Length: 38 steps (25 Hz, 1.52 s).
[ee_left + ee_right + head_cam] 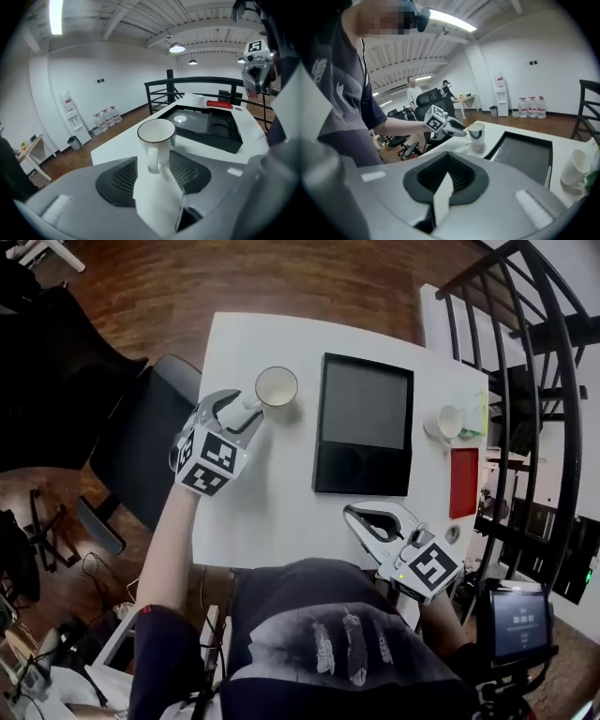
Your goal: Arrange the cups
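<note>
The white table (272, 512) bears a black tray (364, 423), a mug (277, 386), a second cup (448, 421) and 1 red flat object (463, 482).

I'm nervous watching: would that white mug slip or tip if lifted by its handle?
Probably stiff and breakable: the mug looks like glazed ceramic. Its glossy handle may slip, and held there, off-centre, the mug would likely tilt.

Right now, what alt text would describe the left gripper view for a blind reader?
A white mug with a dark rim stands on a white table, its handle between the left gripper's open jaws, not yet pinched. A black tray lies behind it.
</note>
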Available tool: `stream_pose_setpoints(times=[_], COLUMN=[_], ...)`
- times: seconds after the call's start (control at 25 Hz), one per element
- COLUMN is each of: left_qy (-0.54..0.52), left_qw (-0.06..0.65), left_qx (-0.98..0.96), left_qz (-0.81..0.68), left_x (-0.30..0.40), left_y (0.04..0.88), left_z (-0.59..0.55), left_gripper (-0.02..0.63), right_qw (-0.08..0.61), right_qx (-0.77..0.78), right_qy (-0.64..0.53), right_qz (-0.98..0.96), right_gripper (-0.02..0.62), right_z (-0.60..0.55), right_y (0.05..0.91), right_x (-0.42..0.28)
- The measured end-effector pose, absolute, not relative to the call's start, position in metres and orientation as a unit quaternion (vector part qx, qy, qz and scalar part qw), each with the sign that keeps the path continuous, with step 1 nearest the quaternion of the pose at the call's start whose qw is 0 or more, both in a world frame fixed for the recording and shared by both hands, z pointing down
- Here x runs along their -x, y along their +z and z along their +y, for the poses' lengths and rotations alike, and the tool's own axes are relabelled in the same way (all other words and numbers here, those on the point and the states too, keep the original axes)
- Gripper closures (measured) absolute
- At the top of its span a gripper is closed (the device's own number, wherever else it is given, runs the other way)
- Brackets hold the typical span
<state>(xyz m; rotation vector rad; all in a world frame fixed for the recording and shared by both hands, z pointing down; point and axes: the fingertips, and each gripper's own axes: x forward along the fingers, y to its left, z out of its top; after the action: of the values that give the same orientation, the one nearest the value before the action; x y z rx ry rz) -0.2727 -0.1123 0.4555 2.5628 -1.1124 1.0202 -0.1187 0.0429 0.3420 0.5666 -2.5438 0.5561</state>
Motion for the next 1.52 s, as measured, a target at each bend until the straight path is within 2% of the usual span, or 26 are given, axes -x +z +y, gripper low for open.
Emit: stream_pose_setpoints(times=[0.4,0.68,0.72,0.92,0.96,1.0,1.32,1.36,1.4,1.52], left_qy=[0.336,0.361,0.364,0.363,0.368,0.377,0.443,0.445,0.446,0.433], left_qw=[0.102,0.115,0.118,0.111,0.106,0.101,0.047,0.044,0.043,0.054], left_qx=[-0.889,-0.896,-0.895,-0.894,-0.895,-0.893,-0.875,-0.873,-0.872,-0.875], left_qz=[-0.293,-0.231,-0.228,-0.236,-0.230,-0.221,-0.191,-0.193,-0.196,-0.207], left_x=[0.257,0.240,0.238,0.237,0.237,0.237,0.243,0.244,0.245,0.246], left_y=[0.463,0.471,0.473,0.485,0.486,0.488,0.497,0.497,0.497,0.497], left_z=[-0.134,-0.137,-0.135,-0.137,-0.138,-0.138,-0.140,-0.140,-0.140,-0.140], left_gripper=[0.380,0.311,0.278,0.281,0.290,0.326,0.407,0.426,0.520,0.535], right_qw=[0.247,0.254,0.256,0.258,0.261,0.265,0.267,0.266,0.265,0.265], right_qx=[-0.224,-0.204,-0.203,-0.206,-0.209,-0.213,-0.211,-0.211,-0.212,-0.212], right_qy=[0.186,0.185,0.187,0.199,0.202,0.204,0.202,0.201,0.200,0.199], right_qz=[-0.924,-0.927,-0.927,-0.923,-0.920,-0.918,-0.918,-0.919,-0.919,-0.919], right_gripper=[0.591,0.591,0.591,0.591,0.591,0.591,0.592,0.591,0.592,0.591], right_z=[-0.030,-0.036,-0.035,-0.034,-0.034,-0.035,-0.031,-0.031,-0.032,-0.032], right_y=[0.351,0.363,0.365,0.370,0.371,0.372,0.375,0.375,0.375,0.376], right_x=[0.113,0.112,0.112,0.109,0.108,0.107,0.105,0.105,0.105,0.104])
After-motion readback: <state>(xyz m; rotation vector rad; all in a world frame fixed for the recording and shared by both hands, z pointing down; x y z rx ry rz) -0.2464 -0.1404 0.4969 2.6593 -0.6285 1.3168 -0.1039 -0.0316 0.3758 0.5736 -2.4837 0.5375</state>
